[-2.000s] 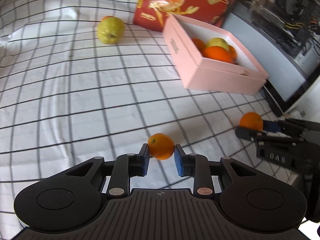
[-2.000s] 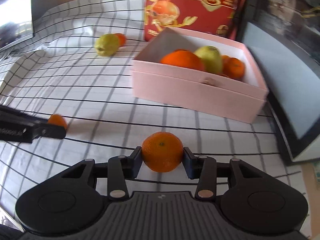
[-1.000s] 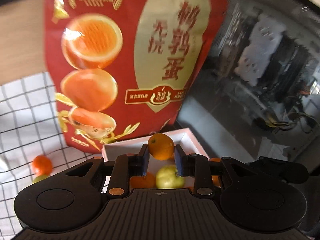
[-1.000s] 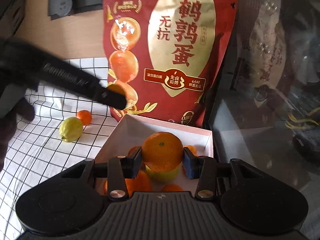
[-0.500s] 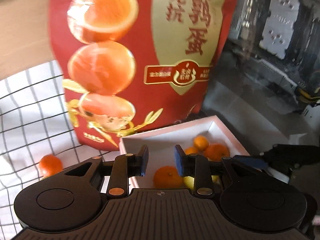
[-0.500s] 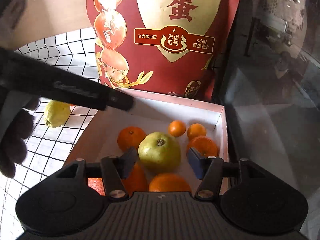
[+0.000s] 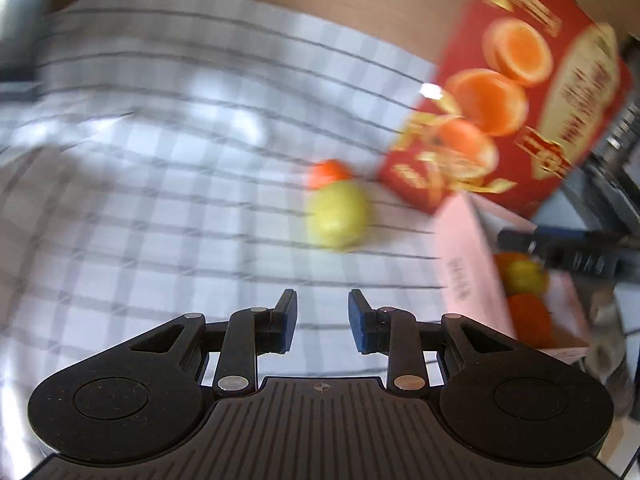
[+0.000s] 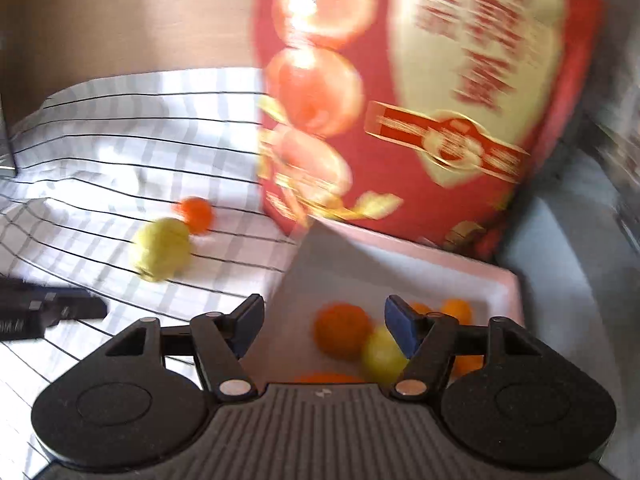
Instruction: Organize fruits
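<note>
Left wrist view: left gripper (image 7: 322, 320) released, empty, facing pear (image 7: 338, 220) and small orange (image 7: 328, 172) on cloth (image 7: 160, 200), probably next pickups. Right gripper (image 8: 325, 326) released over box (image 8: 500, 276); blurred.

Checked cloth (image 7: 160, 200) carries 1 green fruit (image 7: 338, 216), 1 orange (image 7: 329, 172), pink box (image 7: 464, 264), red bag (image 7: 520, 120).

Left claw (image 7: 321, 322): checked cloth (image 7: 160, 200) ahead bare up to green fruit (image 7: 338, 220) and small orange (image 7: 329, 171) touching behind it. Red bag (image 8: 420, 100) stands upright behind pink box (image 8: 440, 264), blocking far side. Box top uncovered beneath right claw (image 8: 324, 326).
</note>
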Demonstrator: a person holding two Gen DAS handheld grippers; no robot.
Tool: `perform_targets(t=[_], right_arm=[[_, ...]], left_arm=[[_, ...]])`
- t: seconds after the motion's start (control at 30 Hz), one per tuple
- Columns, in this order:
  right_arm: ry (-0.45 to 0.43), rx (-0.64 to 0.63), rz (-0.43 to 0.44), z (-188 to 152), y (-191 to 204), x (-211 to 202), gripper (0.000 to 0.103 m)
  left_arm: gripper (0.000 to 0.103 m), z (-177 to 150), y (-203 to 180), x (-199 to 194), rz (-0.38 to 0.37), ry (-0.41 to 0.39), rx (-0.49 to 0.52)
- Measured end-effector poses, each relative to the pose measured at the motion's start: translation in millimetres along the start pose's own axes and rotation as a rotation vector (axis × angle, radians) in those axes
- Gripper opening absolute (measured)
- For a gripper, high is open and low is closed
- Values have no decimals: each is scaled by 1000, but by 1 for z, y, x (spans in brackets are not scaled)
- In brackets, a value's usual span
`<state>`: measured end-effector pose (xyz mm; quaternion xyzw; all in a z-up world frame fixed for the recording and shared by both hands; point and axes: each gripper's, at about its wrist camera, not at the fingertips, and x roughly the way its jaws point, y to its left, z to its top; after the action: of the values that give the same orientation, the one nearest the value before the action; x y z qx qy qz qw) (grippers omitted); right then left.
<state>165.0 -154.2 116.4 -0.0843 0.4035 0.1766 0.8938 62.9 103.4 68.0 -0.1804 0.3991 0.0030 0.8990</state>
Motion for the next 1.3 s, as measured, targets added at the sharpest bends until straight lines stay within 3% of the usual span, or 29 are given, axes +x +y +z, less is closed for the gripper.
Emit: perform_targets(t=[0.17, 0.3, 0.5, 0.7, 0.77, 0.8, 0.83, 1.03, 1.17, 1.3], right_arm=[[47, 34, 116, 37, 29, 21, 68], [103, 83, 141, 68, 48, 56, 68], [198, 126, 104, 95, 77, 134, 68], [291, 117, 42, 91, 94, 189, 67], [271, 94, 38, 88, 98, 187, 59], [268, 81, 55, 87, 100, 184, 46], [266, 76, 68, 87, 102, 180, 44], [131, 2, 121, 86, 107, 118, 44], [115, 21, 216, 80, 105, 71, 44], [105, -33, 249, 41, 109, 26, 44]], left_arm=[[31, -19, 49, -32, 39, -30, -87], [31, -34, 73, -55, 57, -46, -128], [31, -51, 98, -85, 110, -59, -171], [31, -62, 116, -100, 152, -62, -208], [31, -63, 120, -97, 158, -52, -220], [31, -64, 120, -95, 157, -45, -220], [31, -64, 119, -93, 152, -40, -214], [31, -61, 105, -74, 95, -11, -168], [31, -57, 90, -63, 56, -5, -138], [31, -50, 78, -53, 37, -3, -99]])
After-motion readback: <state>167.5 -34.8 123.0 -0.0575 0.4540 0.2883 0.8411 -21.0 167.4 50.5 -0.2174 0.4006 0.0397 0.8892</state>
